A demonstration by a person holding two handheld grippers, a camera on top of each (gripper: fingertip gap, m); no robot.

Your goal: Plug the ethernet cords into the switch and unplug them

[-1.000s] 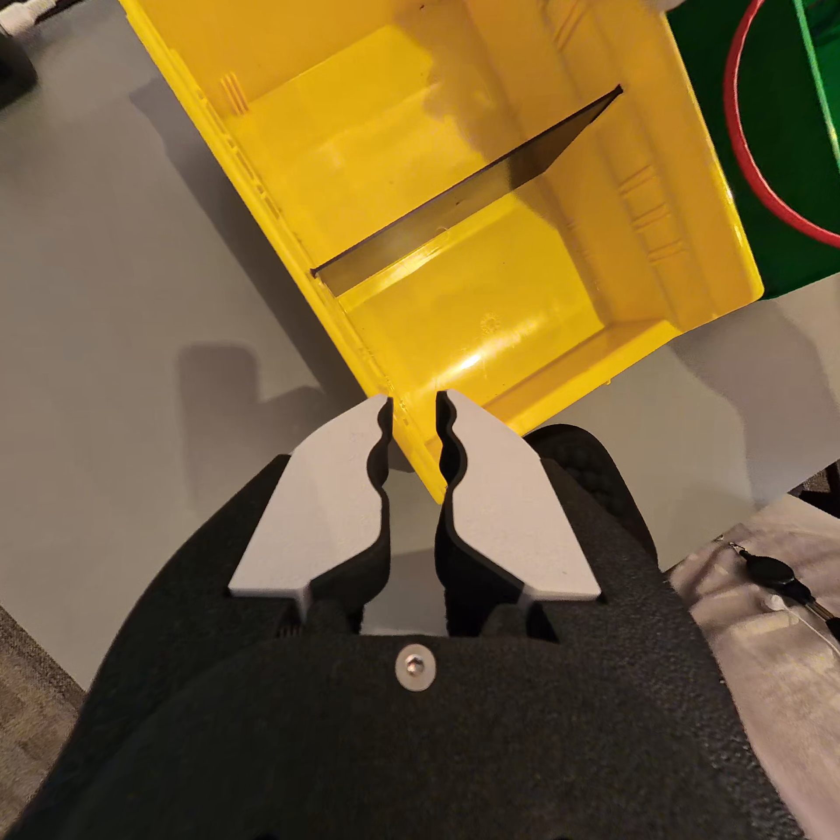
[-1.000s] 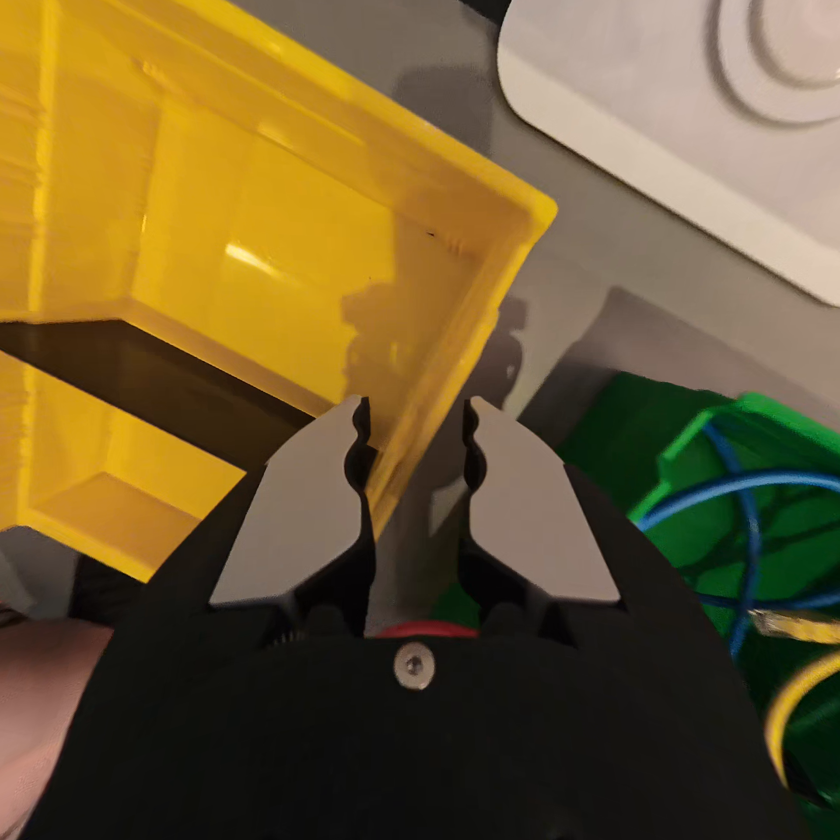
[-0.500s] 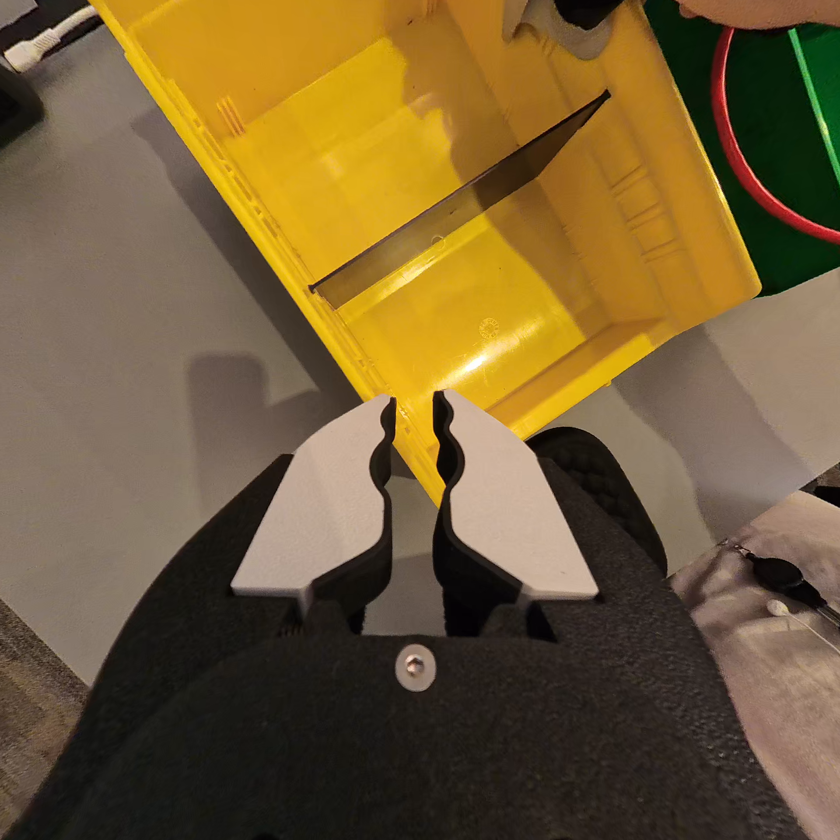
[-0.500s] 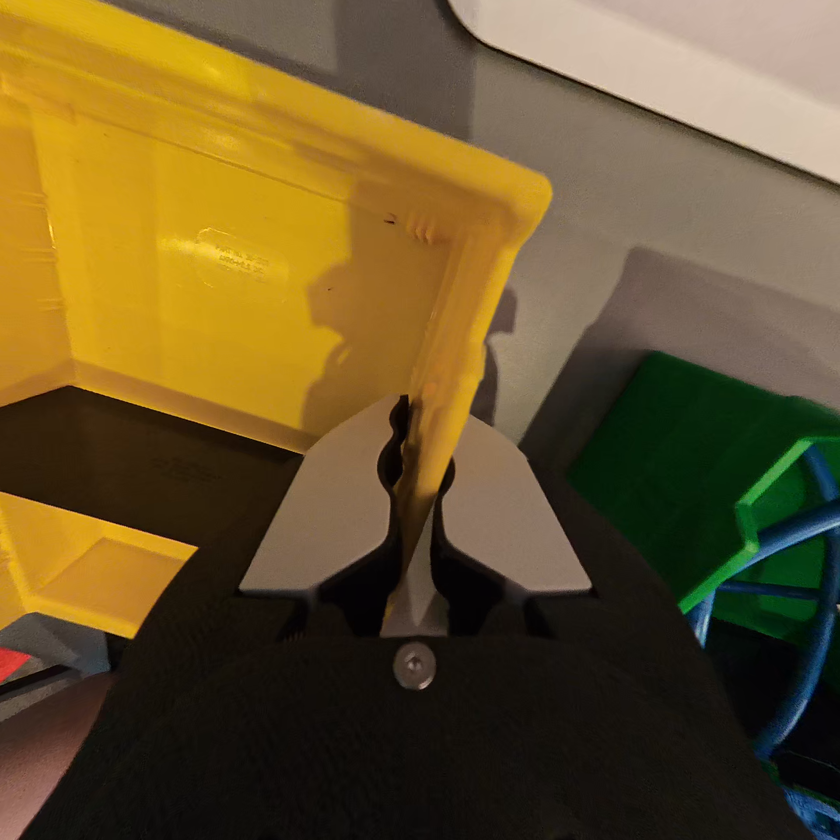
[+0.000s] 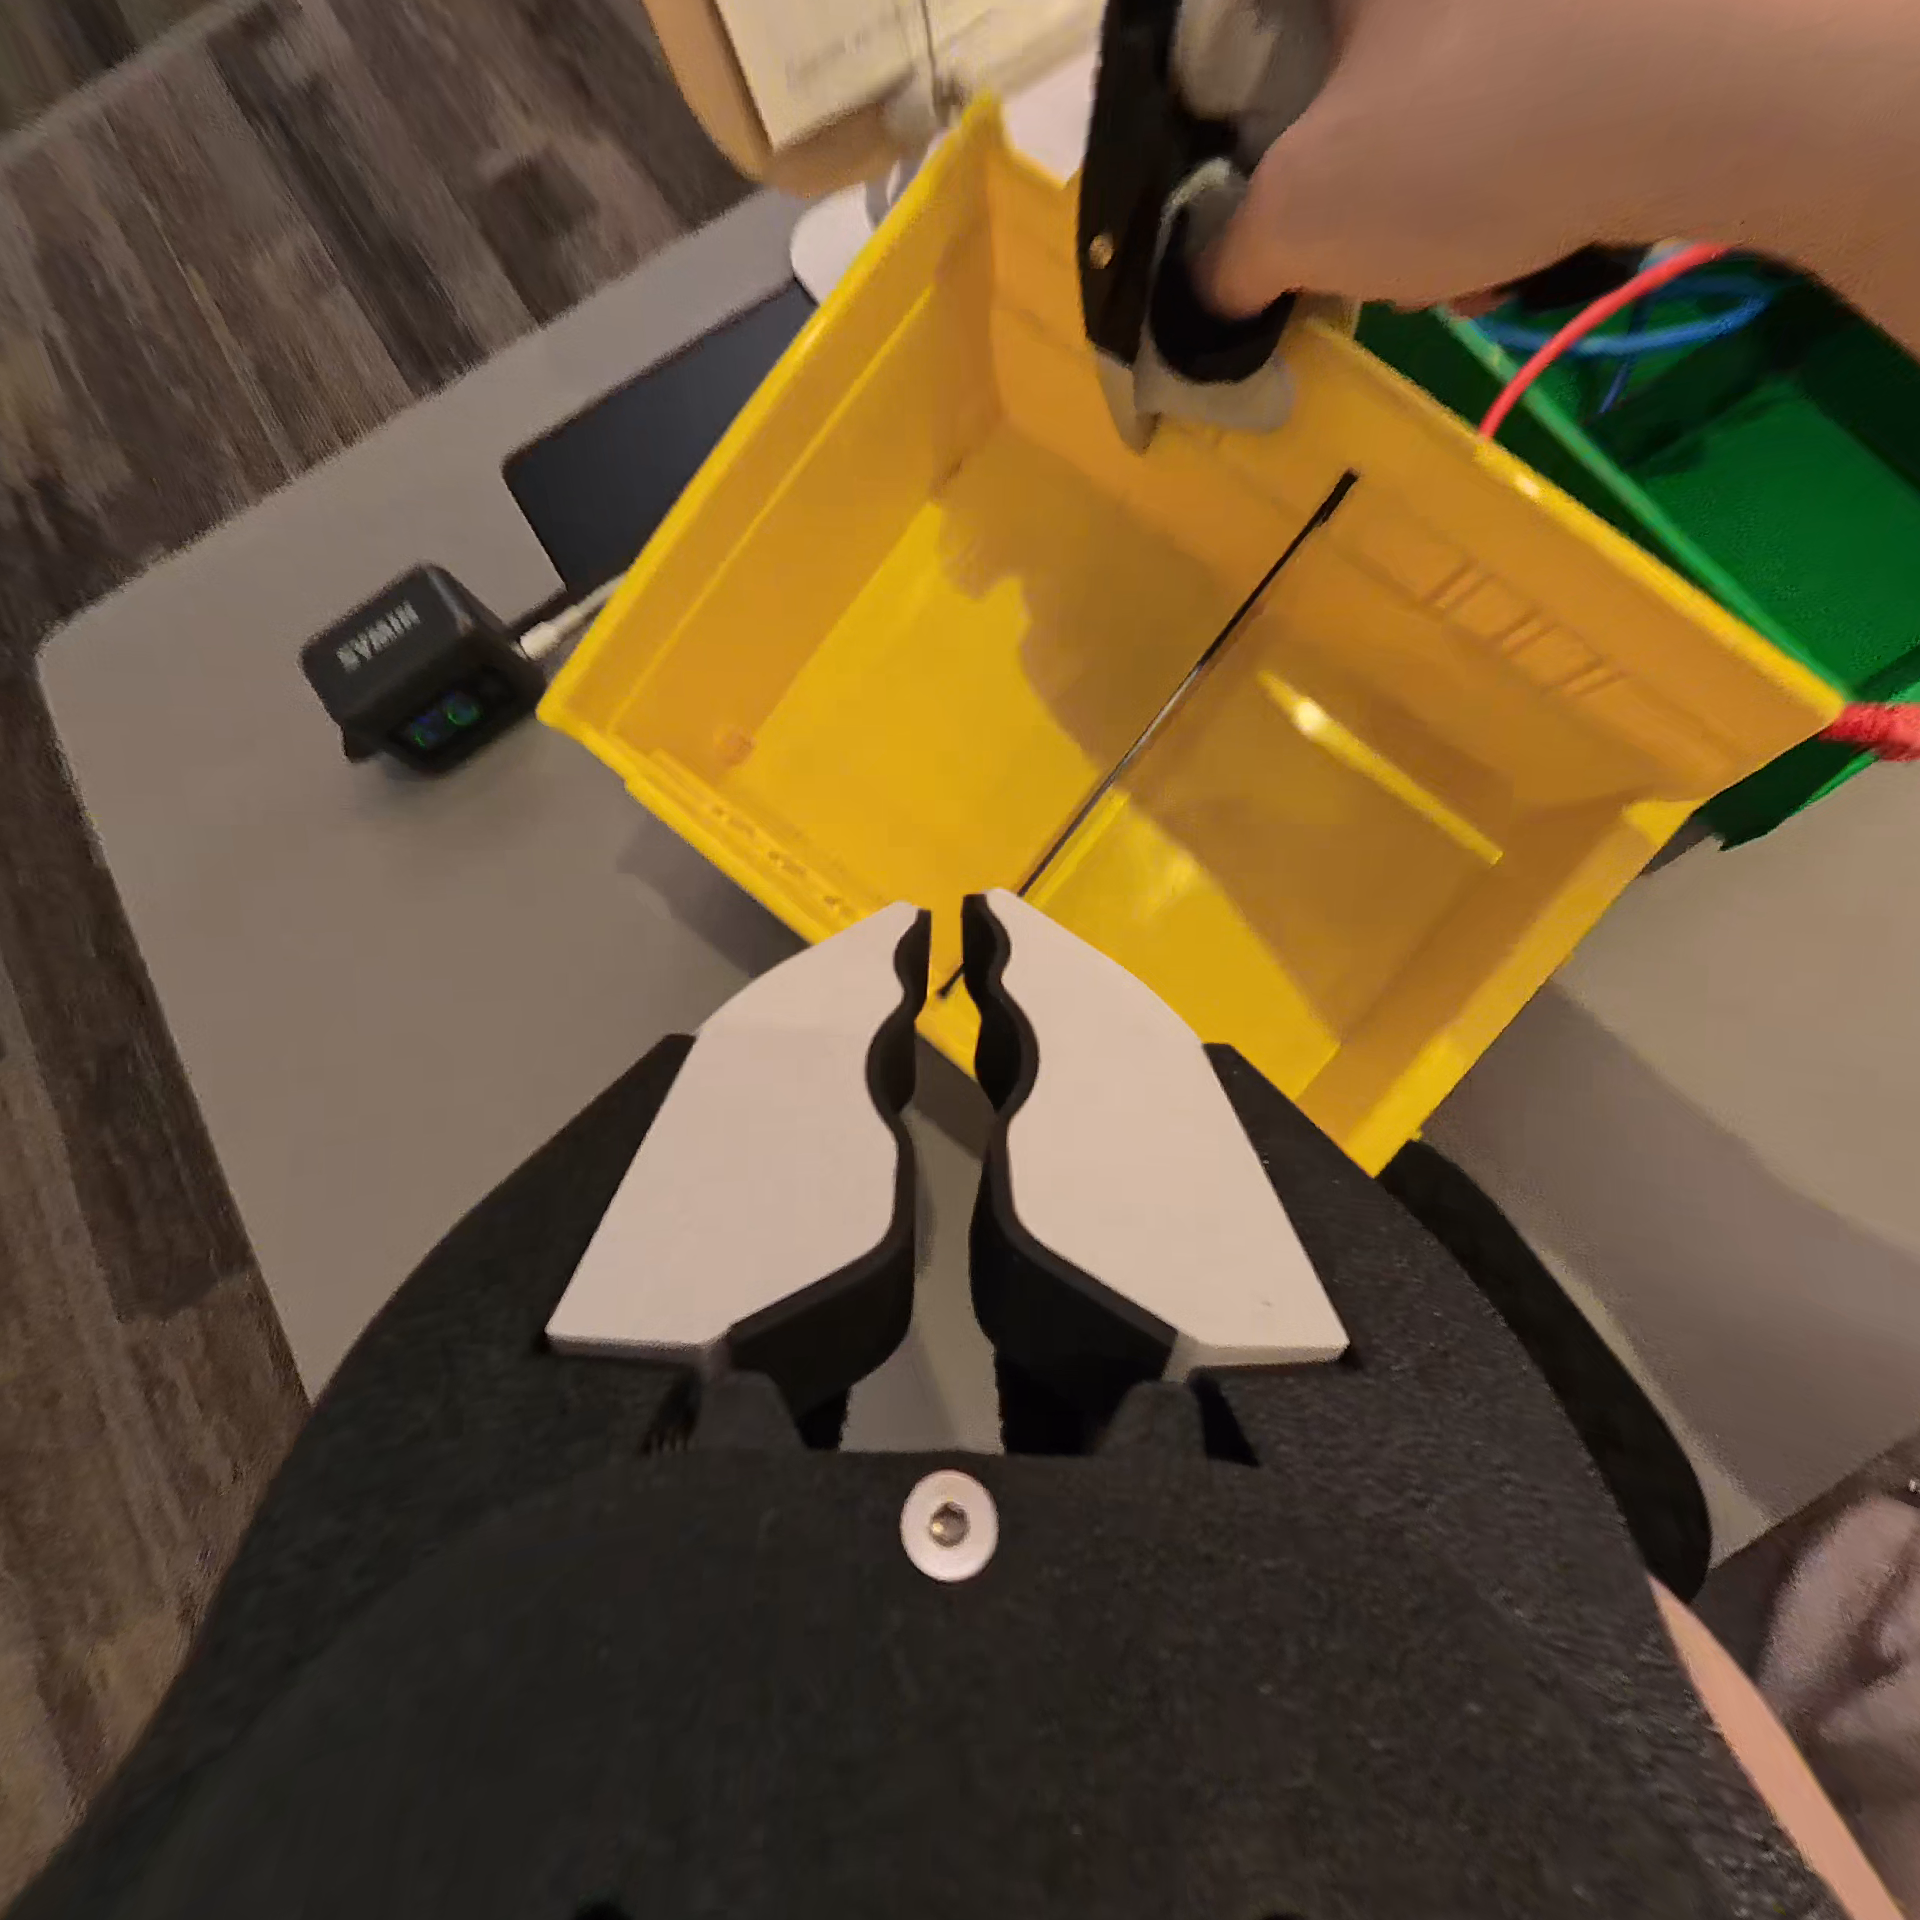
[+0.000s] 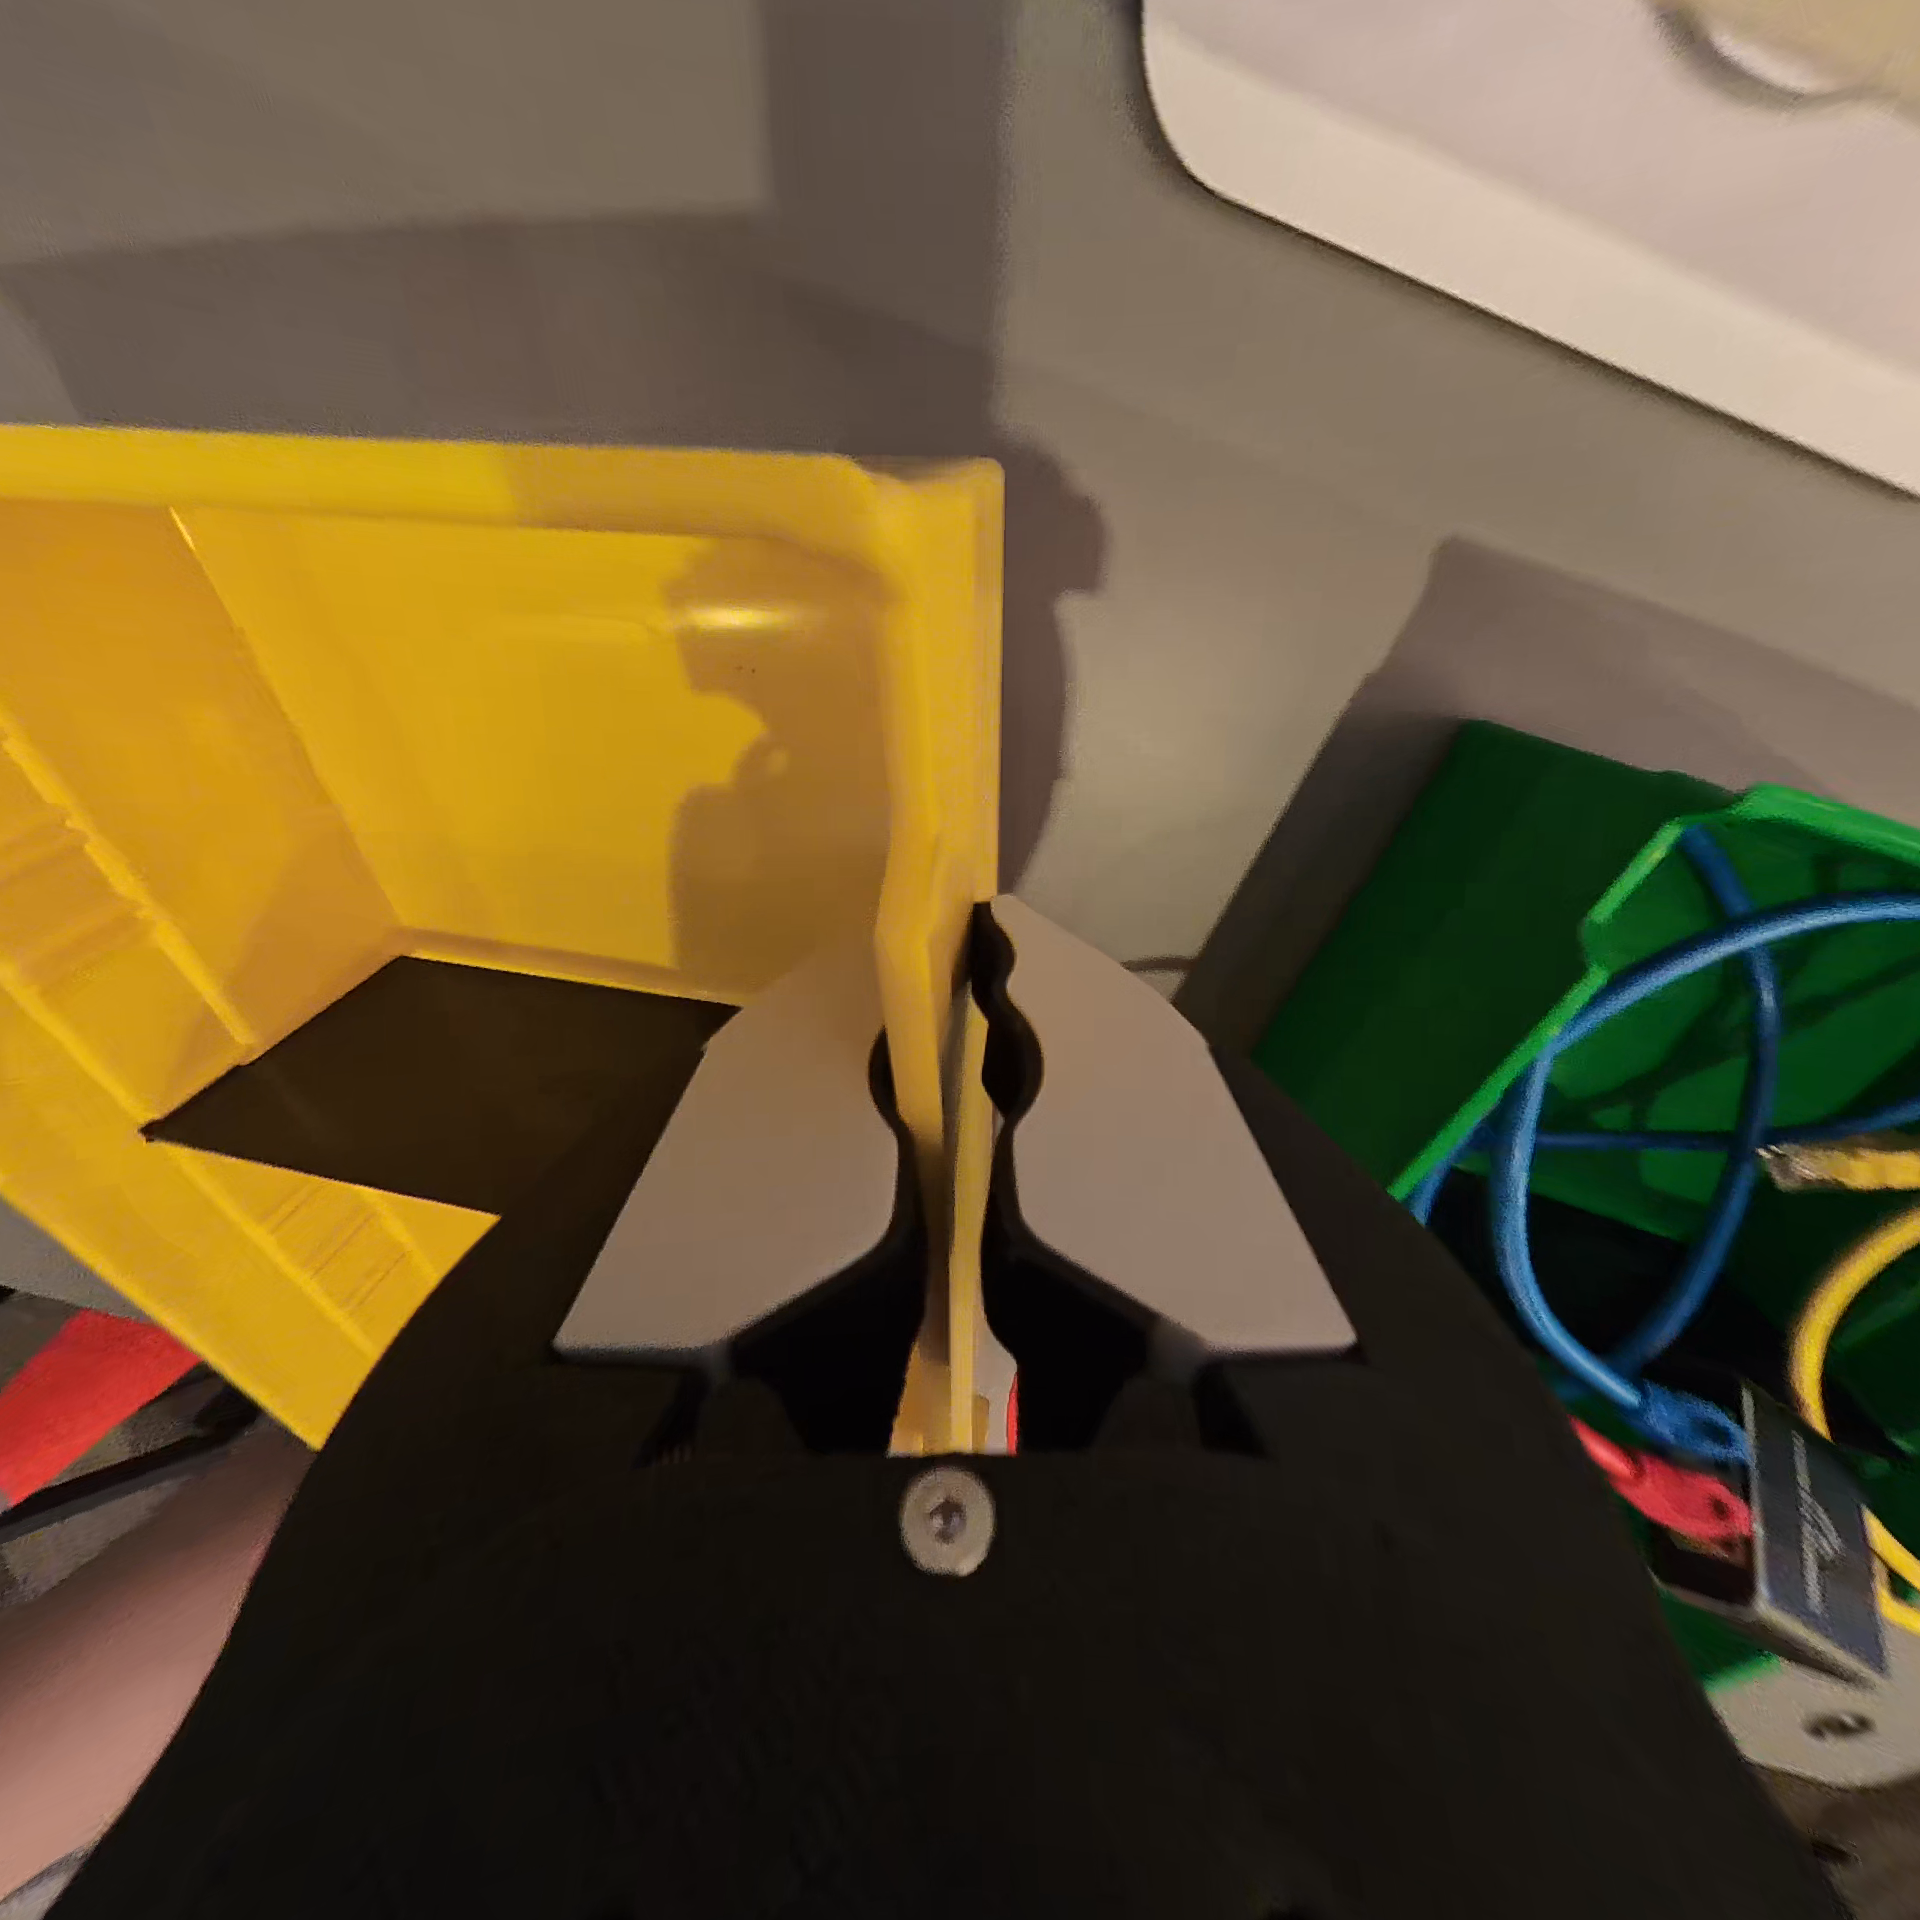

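Observation:
A yellow bin (image 5: 1299, 665) with a black divider (image 5: 1195, 686) sits between my two grippers. My left gripper (image 5: 941, 920) is shut on the bin's near wall. My right gripper (image 6: 966, 925) is shut on the bin's (image 6: 520, 727) far wall near a corner, and it also shows in the left wrist view (image 5: 1195, 395), held by a hand. A green bin (image 6: 1558, 935) to the right holds blue cords (image 6: 1538, 1143), a yellow cord with a plug (image 6: 1849, 1169) and the grey switch (image 6: 1808, 1538). A red cord (image 5: 1558, 343) loops over the green bin (image 5: 1714, 499).
A small black device (image 5: 416, 665) with a white cable stands on the grey table (image 5: 364, 987) left of the yellow bin. A black mat (image 5: 644, 457) lies behind it. A white object (image 6: 1558, 208) lies at the far right. The table edge and wood floor (image 5: 156, 312) are at the left.
My right gripper went from open beside the yellow bin's far wall to shut on it. My left gripper's gap narrowed onto the near wall. The left view pulled back and now shows more table.

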